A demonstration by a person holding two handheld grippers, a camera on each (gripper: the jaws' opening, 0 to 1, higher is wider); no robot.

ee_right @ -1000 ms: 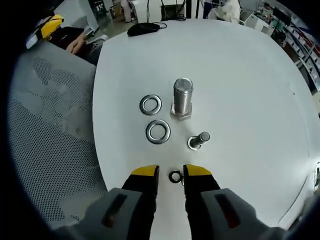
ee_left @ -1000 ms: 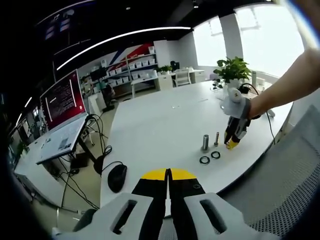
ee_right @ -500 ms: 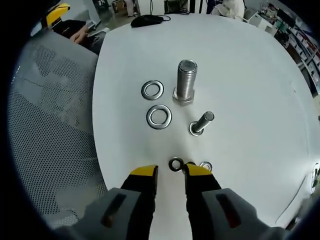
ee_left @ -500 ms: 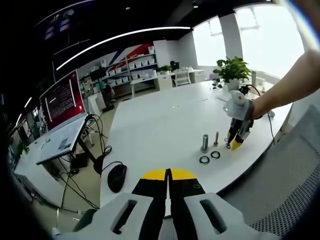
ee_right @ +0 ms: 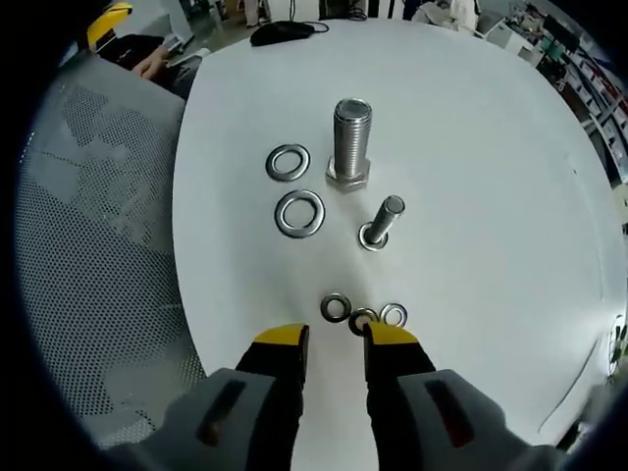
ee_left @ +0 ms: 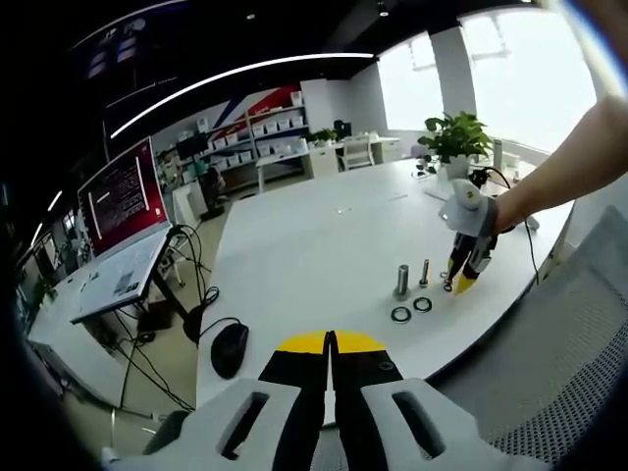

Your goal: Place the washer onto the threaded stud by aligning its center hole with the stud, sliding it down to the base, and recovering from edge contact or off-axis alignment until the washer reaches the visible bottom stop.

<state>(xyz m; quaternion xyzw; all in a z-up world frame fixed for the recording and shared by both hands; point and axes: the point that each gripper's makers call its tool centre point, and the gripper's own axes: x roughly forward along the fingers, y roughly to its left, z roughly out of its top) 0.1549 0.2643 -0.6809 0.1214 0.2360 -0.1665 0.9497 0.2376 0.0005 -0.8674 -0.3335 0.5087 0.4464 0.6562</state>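
White tabletop (ee_right: 471, 147) is what everything sits on. Three small washers (ee_right: 364, 315) are clustered just ahead of the right gripper (ee_right: 334, 345), whose jaws are spread with nothing pinched yet; the middle one lies touching the right jaw's tip. Beyond them a thin stud (ee_right: 381, 222) and a thick threaded stud (ee_right: 349, 143) are stood upright, with two large washers (ee_right: 300, 213) beside. A neighbouring washer could get nudged or grabbed along if the jaws are closed carelessly. The left gripper (ee_left: 330, 355) is held pressed together, well apart. Office room, laptop (ee_left: 123, 226), plant (ee_left: 453, 135) behind.
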